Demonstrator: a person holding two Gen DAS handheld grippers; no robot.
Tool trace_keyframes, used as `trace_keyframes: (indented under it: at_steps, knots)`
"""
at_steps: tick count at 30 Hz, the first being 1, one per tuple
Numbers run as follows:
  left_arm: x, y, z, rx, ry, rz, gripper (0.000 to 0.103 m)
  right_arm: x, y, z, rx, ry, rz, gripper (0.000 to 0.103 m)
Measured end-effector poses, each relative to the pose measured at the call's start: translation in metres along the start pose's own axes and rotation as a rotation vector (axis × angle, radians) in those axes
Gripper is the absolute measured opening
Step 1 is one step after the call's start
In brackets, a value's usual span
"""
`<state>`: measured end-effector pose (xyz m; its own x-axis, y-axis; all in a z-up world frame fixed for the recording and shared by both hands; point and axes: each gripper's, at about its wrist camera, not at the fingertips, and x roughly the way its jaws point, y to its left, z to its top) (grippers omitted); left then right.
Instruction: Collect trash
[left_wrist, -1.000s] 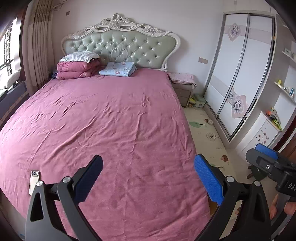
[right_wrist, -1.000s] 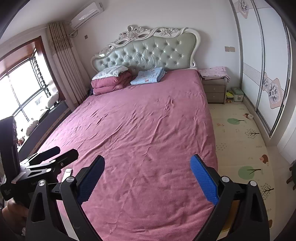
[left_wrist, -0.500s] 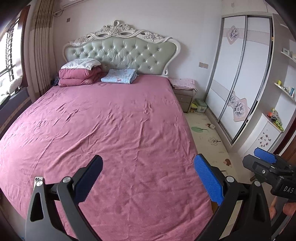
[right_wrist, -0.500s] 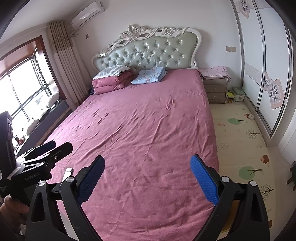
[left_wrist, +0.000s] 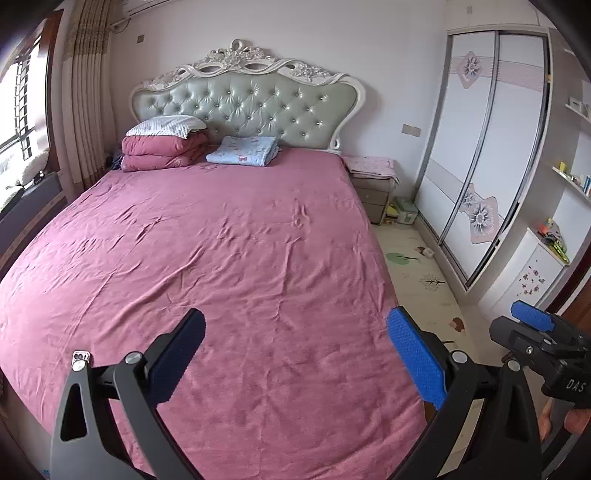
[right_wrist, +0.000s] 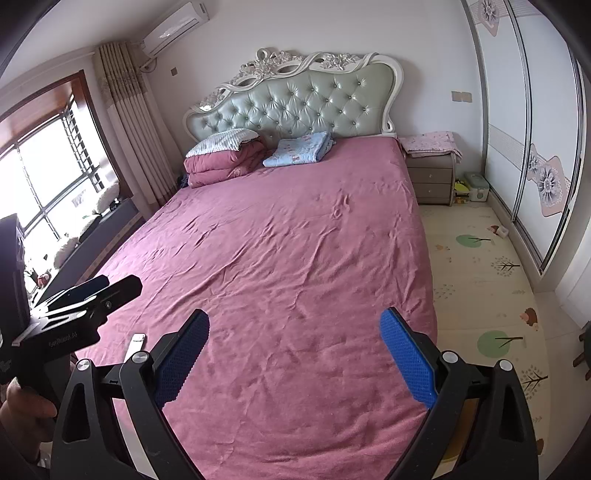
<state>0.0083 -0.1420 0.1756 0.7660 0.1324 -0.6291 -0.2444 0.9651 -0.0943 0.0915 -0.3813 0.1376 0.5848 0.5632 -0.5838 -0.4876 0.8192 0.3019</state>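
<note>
Two tongs, left (left_wrist: 295, 350) and right (right_wrist: 294, 350), gape empty over one bed (left_wrist: 229, 258) bearing one phone (right_wrist: 136, 341)

Both wrist views look from the near foot end along the wide bed with the wrinkled pink sheet (left_wrist: 236, 258) (right_wrist: 295, 266) toward the far tufted grey-green headboard (left_wrist: 251, 107) (right_wrist: 303, 107). The right view sits further right, showing more of the patterned cream floor mat (right_wrist: 487, 280).

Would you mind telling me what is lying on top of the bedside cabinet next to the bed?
A folded pink floral cloth covers the top of the grey bedside cabinet and hangs over its edge. Whether anything lies beneath the cloth cannot be seen.
</note>
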Motion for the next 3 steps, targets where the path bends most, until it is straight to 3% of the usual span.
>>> trace_keyframes:
  at_steps: [3]
  knots:
    - [-0.0004,0.0013,0.0008,-0.001,-0.005,0.002,0.099,0.0007,0.0008,-0.0005,-0.001,0.0,0.002,0.09]
